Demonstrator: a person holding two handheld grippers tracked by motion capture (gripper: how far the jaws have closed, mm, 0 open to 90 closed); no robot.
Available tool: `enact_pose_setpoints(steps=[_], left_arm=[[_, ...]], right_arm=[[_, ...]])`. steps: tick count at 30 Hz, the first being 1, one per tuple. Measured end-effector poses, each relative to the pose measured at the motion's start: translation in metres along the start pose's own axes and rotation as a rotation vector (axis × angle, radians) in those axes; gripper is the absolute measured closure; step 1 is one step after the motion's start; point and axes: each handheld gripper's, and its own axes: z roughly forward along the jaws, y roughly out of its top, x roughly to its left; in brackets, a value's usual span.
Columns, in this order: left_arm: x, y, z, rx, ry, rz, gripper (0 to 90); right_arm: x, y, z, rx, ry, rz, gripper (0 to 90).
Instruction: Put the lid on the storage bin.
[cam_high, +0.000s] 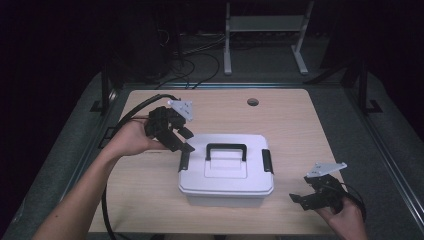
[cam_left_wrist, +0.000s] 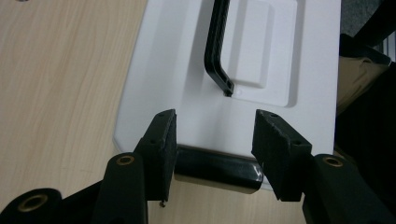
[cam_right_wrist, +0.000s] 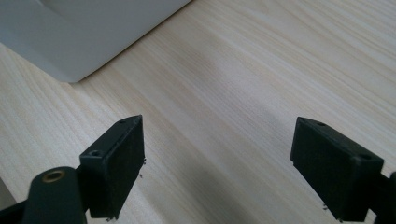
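A white plastic box (cam_high: 227, 175) with a black handle (cam_high: 226, 148) lying flat on its lid sits mid-table. A black latch is on each end, left latch (cam_high: 184, 161) and right latch (cam_high: 267, 161). My left gripper (cam_high: 186, 141) hovers open at the box's left end. In the left gripper view its jaws stand either side of that latch (cam_left_wrist: 217, 169), gripper (cam_left_wrist: 215, 135), with the lid (cam_left_wrist: 187, 70) and handle (cam_left_wrist: 215, 46) beyond. My right gripper (cam_high: 299, 201) is wide open low over bare wood near the front right edge, gripper (cam_right_wrist: 217, 154), the box's corner (cam_right_wrist: 84, 32) ahead of it.
The wooden table (cam_high: 150, 190) has a round cable hole (cam_high: 253, 102) at the back. Black cable (cam_high: 135, 112) trails from the left gripper off the table's left side. A white metal stand (cam_high: 265, 30) and loose cables (cam_high: 195, 65) are on the floor beyond.
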Motion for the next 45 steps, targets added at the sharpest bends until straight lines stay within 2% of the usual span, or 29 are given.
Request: enact_pose_setpoints(steps=[16, 21, 24, 27, 45], left_arm=[[0.002, -0.023, 0.000, -0.007, 0.003, -0.029, 46.6], [0.001, -0.033, 0.001, -0.023, 0.005, -0.056, 45.8], [0.001, -0.036, 0.001, -0.019, 0.008, -0.057, 45.6], [0.002, -0.045, 0.002, -0.026, 0.010, -0.078, 44.5], [0.005, -0.082, 0.011, -0.034, 0.009, -0.138, 42.7]], right_arm=[[0.000, -0.001, -0.001, -0.003, -0.001, 0.002, 17.2], [0.000, 0.000, -0.001, 0.000, -0.001, -0.001, 17.2], [0.000, 0.000, 0.000, 0.001, -0.001, -0.002, 17.2], [0.000, -0.001, -0.001, 0.003, -0.001, 0.001, 17.2], [-0.002, -0.001, -0.001, 0.001, -0.006, -0.002, 17.1]])
